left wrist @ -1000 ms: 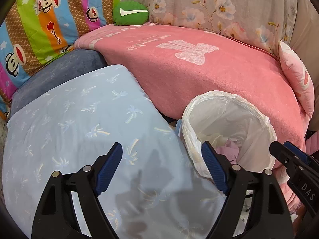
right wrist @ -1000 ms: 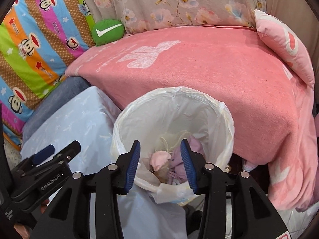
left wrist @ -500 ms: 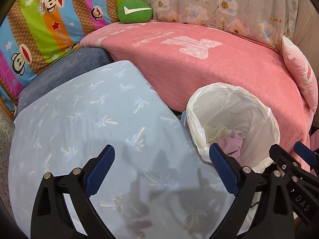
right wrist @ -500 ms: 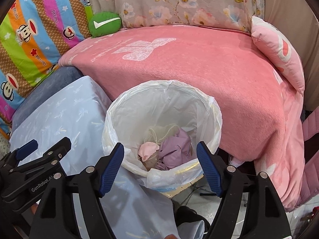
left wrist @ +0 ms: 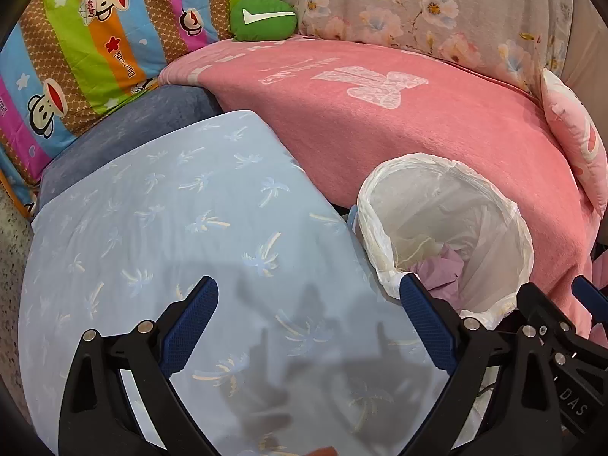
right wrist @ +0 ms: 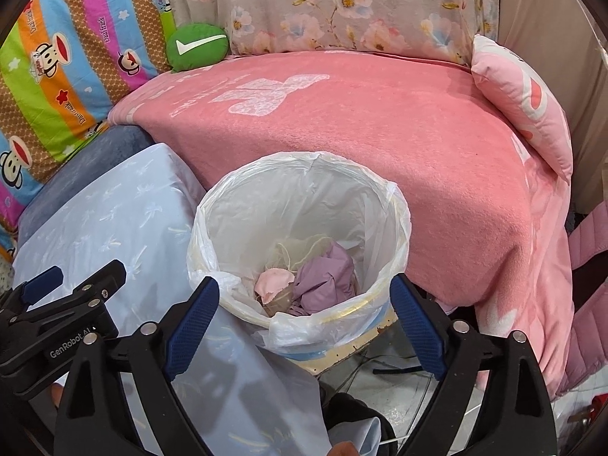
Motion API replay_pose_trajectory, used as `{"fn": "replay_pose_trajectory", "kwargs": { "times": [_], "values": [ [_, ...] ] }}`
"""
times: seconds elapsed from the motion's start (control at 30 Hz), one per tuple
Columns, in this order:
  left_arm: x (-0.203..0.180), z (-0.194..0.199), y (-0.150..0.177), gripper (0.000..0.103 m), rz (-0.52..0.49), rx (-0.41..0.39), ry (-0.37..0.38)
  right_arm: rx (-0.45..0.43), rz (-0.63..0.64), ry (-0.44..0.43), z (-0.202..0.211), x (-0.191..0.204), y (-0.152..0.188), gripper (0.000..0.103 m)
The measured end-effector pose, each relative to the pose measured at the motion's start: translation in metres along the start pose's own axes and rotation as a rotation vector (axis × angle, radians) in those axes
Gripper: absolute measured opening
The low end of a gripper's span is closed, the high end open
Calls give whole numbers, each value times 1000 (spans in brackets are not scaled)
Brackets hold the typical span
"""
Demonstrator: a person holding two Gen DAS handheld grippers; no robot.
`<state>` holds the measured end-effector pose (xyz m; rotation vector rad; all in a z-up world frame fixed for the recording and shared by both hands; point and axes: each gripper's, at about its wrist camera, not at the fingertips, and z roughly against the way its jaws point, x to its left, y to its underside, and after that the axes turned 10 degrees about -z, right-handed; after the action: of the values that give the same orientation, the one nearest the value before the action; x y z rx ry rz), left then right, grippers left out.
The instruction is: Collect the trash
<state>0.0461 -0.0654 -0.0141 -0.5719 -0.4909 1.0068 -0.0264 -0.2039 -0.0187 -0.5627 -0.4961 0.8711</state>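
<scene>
Hovering above the bin (right wrist: 300, 235), lined with a white bag and wedged between the pink blanket (right wrist: 399, 144) and the pale blue cloth (left wrist: 182, 235). Right gripper (right wrist: 304, 315): jaws just opened wide, empty. Left gripper (left wrist: 307, 323): also wide, empty, over the blue cloth. Lilac and pink scraps (right wrist: 304, 281) at the bin's bottom, so probably dropped cleanly; best lifting straight up, clear of the liner.

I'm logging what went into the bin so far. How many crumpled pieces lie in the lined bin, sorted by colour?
Inside the bin, from the right wrist view:
Pink piece: 1
Purple piece: 1
Pale cream, netlike piece: 1
Brownish piece under the pink one: 1, partly hidden
Total: 4 that can be told apart; more may lie underneath.
</scene>
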Motion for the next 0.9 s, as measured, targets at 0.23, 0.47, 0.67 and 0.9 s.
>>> {"fn": "replay_pose_trajectory", "kwargs": {
  "times": [0.23,0.47,0.67,0.9],
  "values": [
    [-3,5,-1,95,6,-4,-11,-29,21,33,8,-2,1,97],
    [-3,7,1,96,17,-1,-31,-37,41,39,13,-4,1,97],
    [-4,7,1,96,23,1,-42,-39,50,44,15,-4,3,97],
    [-7,10,3,96,25,5,-35,-34,58,45,17,-4,6,97]
  ]
}}
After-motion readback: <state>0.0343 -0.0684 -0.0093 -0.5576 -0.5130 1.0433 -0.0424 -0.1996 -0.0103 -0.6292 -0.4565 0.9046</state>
